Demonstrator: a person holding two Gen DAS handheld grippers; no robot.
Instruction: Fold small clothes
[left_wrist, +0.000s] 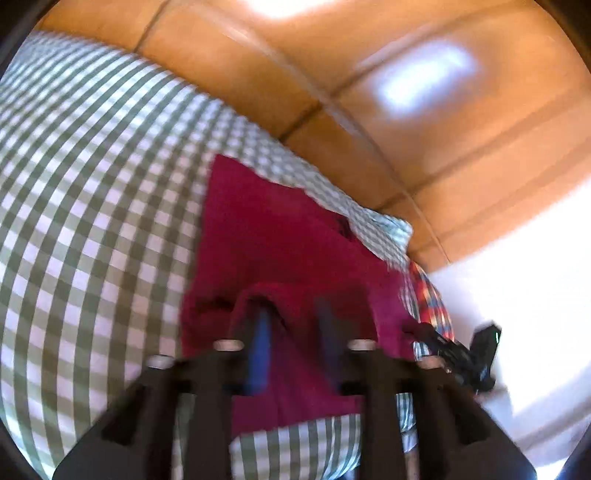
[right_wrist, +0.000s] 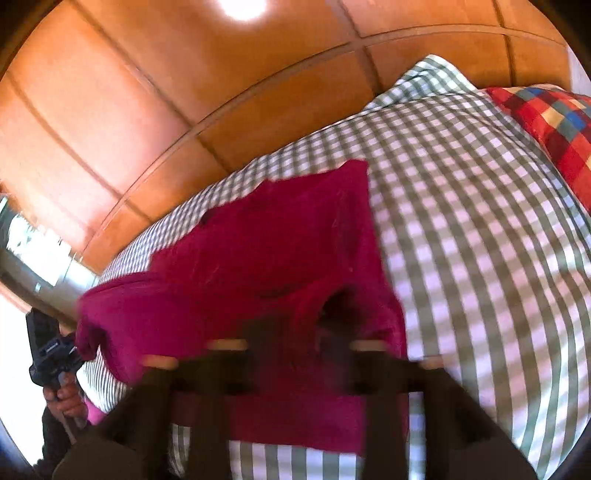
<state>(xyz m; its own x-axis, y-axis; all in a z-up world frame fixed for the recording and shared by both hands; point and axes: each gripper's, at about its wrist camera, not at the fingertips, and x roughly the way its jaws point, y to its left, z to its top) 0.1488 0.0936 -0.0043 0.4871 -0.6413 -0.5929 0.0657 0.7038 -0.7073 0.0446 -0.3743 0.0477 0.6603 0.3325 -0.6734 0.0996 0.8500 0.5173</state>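
A magenta garment (left_wrist: 273, 236) lies spread on the green-and-white checked bed cover (left_wrist: 92, 203). My left gripper (left_wrist: 291, 332) hovers over its near part with the jaws apart. A fold of the cloth is draped over the tip of the left finger (left_wrist: 260, 332), and nothing is pinched. In the right wrist view the same garment (right_wrist: 266, 243) is rumpled and partly raised near my right gripper (right_wrist: 299, 336). That gripper is blurred, and its jaws stand wide over the cloth. The left gripper (right_wrist: 55, 350) and the hand (right_wrist: 62, 398) holding it show at the garment's left corner.
An orange-brown padded headboard (left_wrist: 369, 74) runs behind the bed (right_wrist: 480, 240). A red, blue and yellow checked pillow (right_wrist: 554, 129) lies at the bed's far right. A bright window area (left_wrist: 517, 277) is beside the bed. The right gripper (left_wrist: 458, 350) shows at the garment's right edge.
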